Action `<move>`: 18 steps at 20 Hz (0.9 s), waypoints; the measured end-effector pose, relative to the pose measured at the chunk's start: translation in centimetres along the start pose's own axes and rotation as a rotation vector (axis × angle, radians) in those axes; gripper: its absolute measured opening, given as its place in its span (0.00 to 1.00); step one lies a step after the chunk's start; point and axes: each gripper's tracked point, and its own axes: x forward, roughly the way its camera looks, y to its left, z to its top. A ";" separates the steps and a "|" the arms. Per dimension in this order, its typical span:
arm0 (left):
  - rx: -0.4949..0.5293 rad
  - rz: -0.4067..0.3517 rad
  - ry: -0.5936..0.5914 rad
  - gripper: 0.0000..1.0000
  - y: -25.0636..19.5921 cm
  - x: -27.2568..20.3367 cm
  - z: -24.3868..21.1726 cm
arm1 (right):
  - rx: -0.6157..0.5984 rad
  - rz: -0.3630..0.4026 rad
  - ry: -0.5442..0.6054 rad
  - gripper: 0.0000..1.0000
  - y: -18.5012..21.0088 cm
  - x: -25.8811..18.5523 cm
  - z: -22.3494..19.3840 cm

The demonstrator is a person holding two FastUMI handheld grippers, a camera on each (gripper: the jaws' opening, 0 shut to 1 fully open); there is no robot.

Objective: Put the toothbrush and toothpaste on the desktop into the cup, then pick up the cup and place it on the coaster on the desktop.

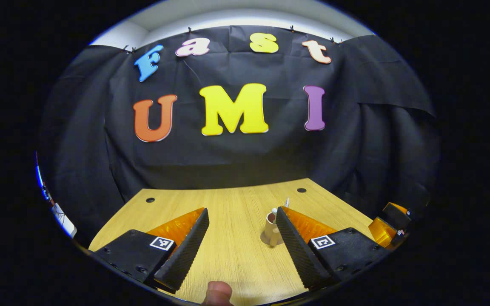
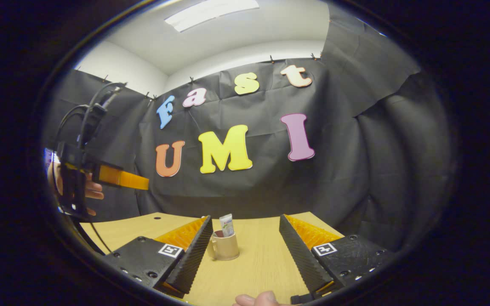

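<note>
In the left gripper view, the cup (image 1: 272, 231) is partly hidden behind a finger (image 1: 296, 250) of the left gripper (image 1: 238, 246). We cannot identify the small items (image 1: 280, 207) rising from it. The right gripper (image 1: 391, 227) is cut off at the picture's edge, near the desktop's (image 1: 236, 238) right edge.

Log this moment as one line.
left gripper: open, empty | right gripper: open, empty | cup: upright on table, toothpaste inside | coaster under cup: cannot tell
</note>
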 end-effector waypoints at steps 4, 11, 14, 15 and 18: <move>0.011 0.115 -0.180 0.99 1.8 1.3 -0.2 | -0.047 -0.047 -0.016 0.99 0.2 0.2 0.4; 0.043 0.144 -0.195 1.00 1.9 0.9 -4.0 | -0.073 -0.077 -0.012 0.95 1.2 0.9 -0.8; 0.044 0.142 -0.197 1.00 1.7 1.9 -4.6 | -0.082 -0.090 -0.001 0.95 0.8 1.5 -1.4; 0.034 0.133 -0.189 1.00 1.5 2.3 -5.0 | -0.077 -0.095 0.005 0.95 0.8 1.7 -1.6; -0.003 0.116 -0.160 0.95 1.1 3.3 -5.8 | -0.060 -0.103 0.013 0.95 0.5 2.0 -1.7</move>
